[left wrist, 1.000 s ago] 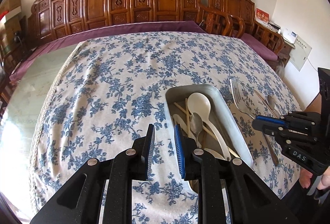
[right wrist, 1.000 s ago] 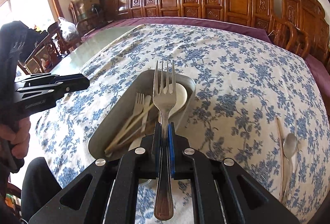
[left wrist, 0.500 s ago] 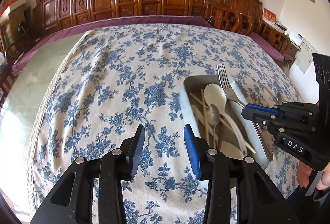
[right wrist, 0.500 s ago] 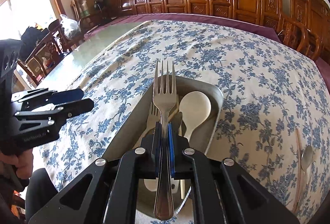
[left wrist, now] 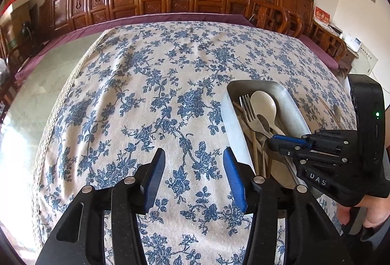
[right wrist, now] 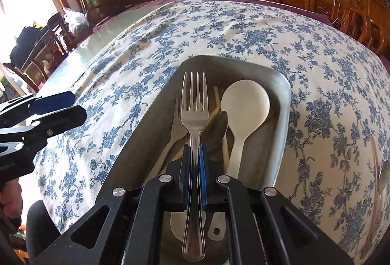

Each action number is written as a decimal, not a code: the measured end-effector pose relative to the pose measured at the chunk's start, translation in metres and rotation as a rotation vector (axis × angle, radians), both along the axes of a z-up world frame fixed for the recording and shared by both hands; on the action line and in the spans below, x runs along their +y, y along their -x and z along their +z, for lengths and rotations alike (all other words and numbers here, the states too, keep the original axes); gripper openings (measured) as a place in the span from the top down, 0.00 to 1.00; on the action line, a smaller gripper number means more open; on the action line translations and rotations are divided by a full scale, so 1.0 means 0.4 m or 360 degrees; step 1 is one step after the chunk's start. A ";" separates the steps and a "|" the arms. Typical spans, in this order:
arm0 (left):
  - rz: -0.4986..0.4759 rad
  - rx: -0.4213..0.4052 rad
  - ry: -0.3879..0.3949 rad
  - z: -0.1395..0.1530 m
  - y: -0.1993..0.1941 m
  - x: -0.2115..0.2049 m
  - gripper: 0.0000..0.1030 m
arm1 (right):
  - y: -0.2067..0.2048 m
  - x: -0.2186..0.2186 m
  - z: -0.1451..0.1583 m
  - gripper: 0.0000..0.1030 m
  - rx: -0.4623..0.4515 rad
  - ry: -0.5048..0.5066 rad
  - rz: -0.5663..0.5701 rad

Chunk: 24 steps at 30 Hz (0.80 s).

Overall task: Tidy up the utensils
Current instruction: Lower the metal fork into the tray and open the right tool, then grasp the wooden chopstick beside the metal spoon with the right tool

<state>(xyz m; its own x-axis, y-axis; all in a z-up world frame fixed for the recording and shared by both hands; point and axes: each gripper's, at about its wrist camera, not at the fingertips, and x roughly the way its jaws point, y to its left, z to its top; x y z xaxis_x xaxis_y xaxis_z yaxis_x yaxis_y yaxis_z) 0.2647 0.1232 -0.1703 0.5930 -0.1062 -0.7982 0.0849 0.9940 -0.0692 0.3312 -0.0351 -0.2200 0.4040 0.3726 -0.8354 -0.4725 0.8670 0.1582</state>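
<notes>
Fork (right wrist: 194, 116) clamped between right fingers (right wrist: 201, 162), over tray (right wrist: 282, 118).

Left gripper (left wrist: 193, 168) jaws spread; right gripper (right wrist: 194, 160) jaws clamped.

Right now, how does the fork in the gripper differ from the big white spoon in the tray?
The fork is shiny metal with tines; the white spoon is matte with a round bowl. The fork is clamped in the right gripper; the white spoon lies loose in the tray. Both point the same way.
</notes>
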 end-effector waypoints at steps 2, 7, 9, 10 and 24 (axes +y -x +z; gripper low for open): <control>0.0001 0.0005 -0.0003 -0.002 0.000 -0.001 0.54 | 0.001 0.004 -0.001 0.92 -0.0015 0.0028 0.0018; -0.0004 0.0005 -0.0005 0.003 0.001 -0.010 0.54 | -0.002 0.001 -0.002 0.92 -0.0016 0.0022 0.0029; -0.0010 0.0003 -0.0009 0.006 0.004 -0.016 0.54 | -0.007 -0.001 -0.004 0.92 -0.0017 0.0027 0.0024; -0.0017 0.0002 -0.0011 0.008 0.005 -0.020 0.54 | -0.009 -0.001 -0.005 0.92 -0.0017 0.0029 0.0022; -0.0045 -0.0017 -0.0014 0.031 0.022 -0.049 0.54 | -0.042 -0.019 0.038 0.91 -0.0070 -0.0071 -0.0004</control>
